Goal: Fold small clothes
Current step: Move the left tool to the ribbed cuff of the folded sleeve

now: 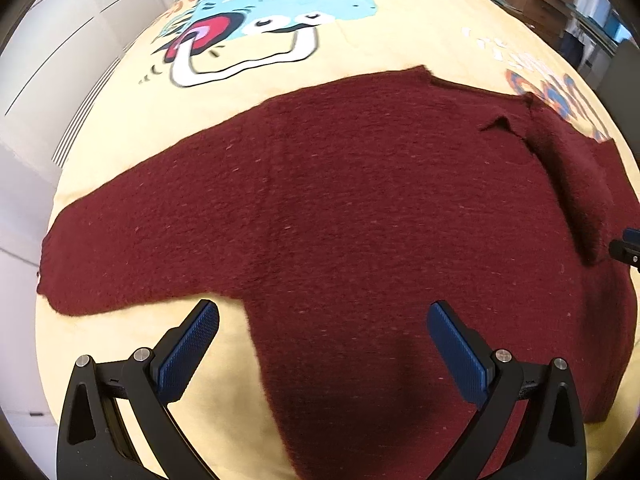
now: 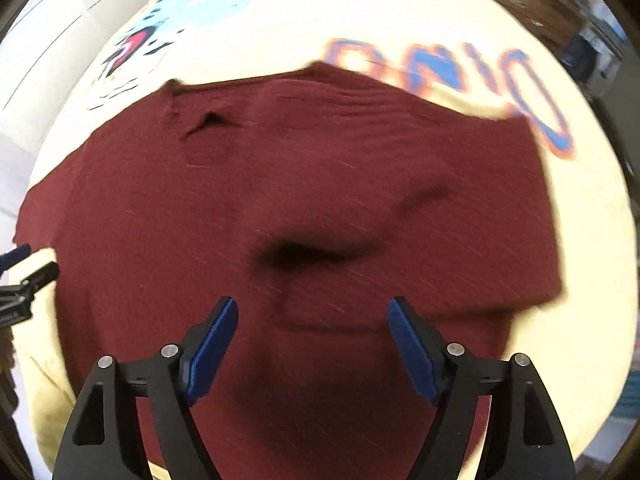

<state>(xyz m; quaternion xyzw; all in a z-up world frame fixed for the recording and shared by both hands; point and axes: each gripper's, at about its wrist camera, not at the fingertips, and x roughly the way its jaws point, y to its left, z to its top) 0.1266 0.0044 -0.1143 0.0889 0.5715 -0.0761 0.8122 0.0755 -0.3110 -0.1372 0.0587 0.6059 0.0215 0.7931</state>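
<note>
Both the left tongs (image 1: 322, 330) and right tongs (image 2: 312, 324) hang wide open and empty over the maroon sweater (image 1: 340, 220) spread on the cartoon-print cover (image 1: 360, 40), so a sloppy pinch could easily grab just the top layer and bunch that thick knit.

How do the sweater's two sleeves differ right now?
The left sleeve lies stretched straight out over the yellow blanket, away from the body of the dark red sweater. The right sleeve is folded in and lies on top of the body. So the left sleeve rests on the blanket, the right sleeve on knit. Both are the same dark red knit, and neither is held: the left gripper and right gripper are open.
</note>
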